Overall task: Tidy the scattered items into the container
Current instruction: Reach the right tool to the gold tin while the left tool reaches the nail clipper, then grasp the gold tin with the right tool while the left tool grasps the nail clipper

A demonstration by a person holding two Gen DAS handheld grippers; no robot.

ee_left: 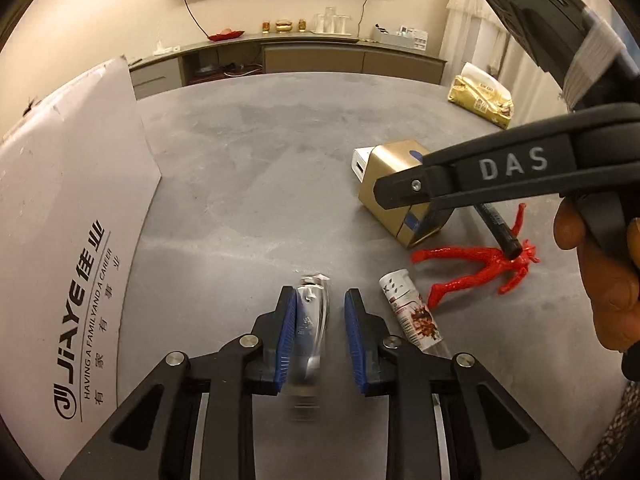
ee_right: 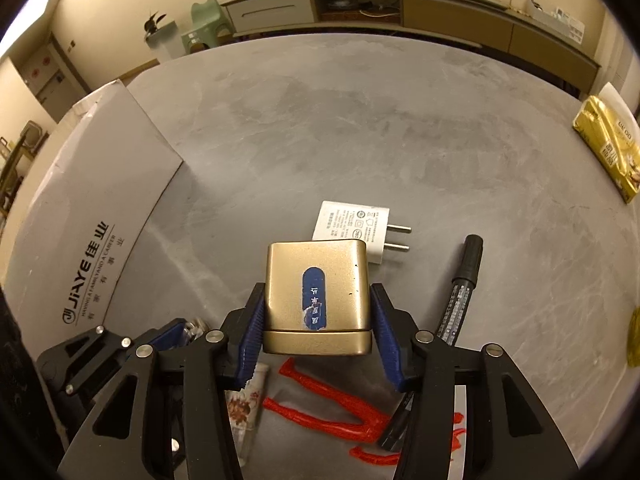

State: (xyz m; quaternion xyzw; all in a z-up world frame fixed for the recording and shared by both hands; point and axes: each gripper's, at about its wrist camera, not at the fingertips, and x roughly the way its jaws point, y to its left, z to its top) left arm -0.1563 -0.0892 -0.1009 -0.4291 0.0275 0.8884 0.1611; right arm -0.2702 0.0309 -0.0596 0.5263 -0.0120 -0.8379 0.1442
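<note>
Two pickups underway: left gripper (ee_left: pixel 320 330) open astride silvery packet (ee_left: pixel 311 320) on table (ee_left: pixel 260 160), right gripper (ee_right: pixel 318 334) open flanking gold box (ee_right: pixel 316 292); next, probably close, lift, carry to white carton (ee_left: pixel 76 200) at left.

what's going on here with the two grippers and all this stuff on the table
A person is tidying a grey table. The left hand-held gripper straddles a silver foil tube, pads not yet closed. The right hand-held gripper brackets a gold box. A charger plug, marker and red figure lie loose beside the cardboard box.
</note>
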